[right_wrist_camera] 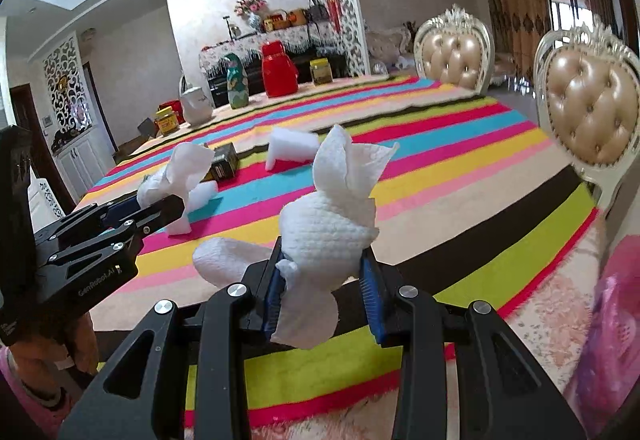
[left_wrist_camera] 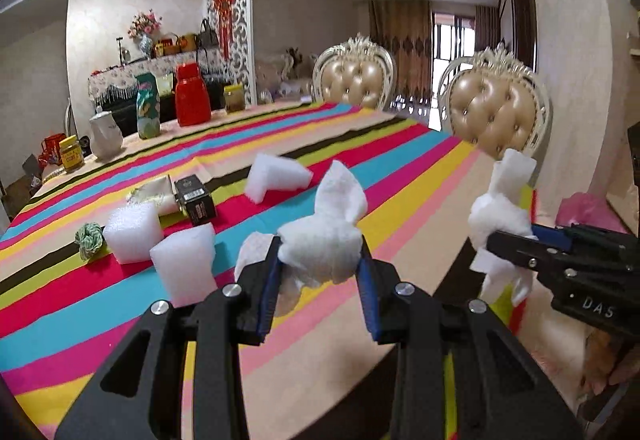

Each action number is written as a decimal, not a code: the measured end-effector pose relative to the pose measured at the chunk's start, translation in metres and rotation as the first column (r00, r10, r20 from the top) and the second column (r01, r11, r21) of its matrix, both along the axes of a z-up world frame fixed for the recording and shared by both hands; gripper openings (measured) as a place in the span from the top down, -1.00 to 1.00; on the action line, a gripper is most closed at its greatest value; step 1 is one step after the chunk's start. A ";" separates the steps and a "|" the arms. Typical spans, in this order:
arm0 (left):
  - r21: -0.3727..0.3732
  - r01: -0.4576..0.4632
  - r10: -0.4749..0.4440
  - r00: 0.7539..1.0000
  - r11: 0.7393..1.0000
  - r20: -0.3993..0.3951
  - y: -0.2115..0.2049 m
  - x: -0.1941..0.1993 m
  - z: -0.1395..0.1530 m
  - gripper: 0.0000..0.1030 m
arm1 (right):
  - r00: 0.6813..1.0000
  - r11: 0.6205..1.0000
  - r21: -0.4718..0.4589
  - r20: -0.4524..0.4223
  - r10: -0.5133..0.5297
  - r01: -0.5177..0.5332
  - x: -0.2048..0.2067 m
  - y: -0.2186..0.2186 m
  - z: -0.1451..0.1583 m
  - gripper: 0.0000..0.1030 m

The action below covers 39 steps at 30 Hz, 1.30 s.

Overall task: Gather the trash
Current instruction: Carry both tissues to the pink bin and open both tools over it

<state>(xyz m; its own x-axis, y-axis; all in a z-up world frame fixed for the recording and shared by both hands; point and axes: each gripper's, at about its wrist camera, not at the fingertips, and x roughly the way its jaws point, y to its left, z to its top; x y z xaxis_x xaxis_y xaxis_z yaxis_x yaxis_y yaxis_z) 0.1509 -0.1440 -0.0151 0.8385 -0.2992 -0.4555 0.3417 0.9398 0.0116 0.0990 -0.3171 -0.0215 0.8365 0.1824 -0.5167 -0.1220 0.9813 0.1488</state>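
Both claws grip tissue wads: left claw (left_wrist_camera: 320,260) one wad (left_wrist_camera: 324,240), right claw (right_wrist_camera: 324,272) another (right_wrist_camera: 328,228). Foam blocks (left_wrist_camera: 132,234), a box (left_wrist_camera: 196,200) remain on the counter (left_wrist_camera: 420,240).

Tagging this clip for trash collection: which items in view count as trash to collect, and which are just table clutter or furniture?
Belongs to the job:
- crumpled tissue gripped by the left gripper
- second crumpled tissue gripped by the right gripper
- white foam blocks on the striped tablecloth
- small black box
- green-white twisted cord

Just lying about:
- red thermos
- white kettle
- tufted chairs
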 end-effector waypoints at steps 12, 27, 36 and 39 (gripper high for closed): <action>-0.056 0.058 -0.054 0.995 0.997 0.081 -0.031 -0.038 0.008 0.32 | 0.992 0.991 -0.117 0.117 -0.046 0.060 -0.046 -0.019 0.015 0.33; -0.040 0.250 -0.242 0.958 0.967 0.152 -0.112 -0.070 0.015 0.30 | 0.971 0.973 -0.124 0.170 -0.170 0.192 -0.090 -0.084 0.018 0.33; -0.025 0.399 -0.392 0.909 0.917 0.140 -0.177 -0.079 0.011 0.28 | 0.940 0.937 -0.145 0.176 -0.292 0.318 -0.122 -0.144 0.019 0.32; -0.036 0.446 -0.439 0.891 0.895 0.120 -0.202 -0.076 0.009 0.28 | 0.925 0.915 -0.171 0.171 -0.338 0.366 -0.133 -0.168 0.018 0.32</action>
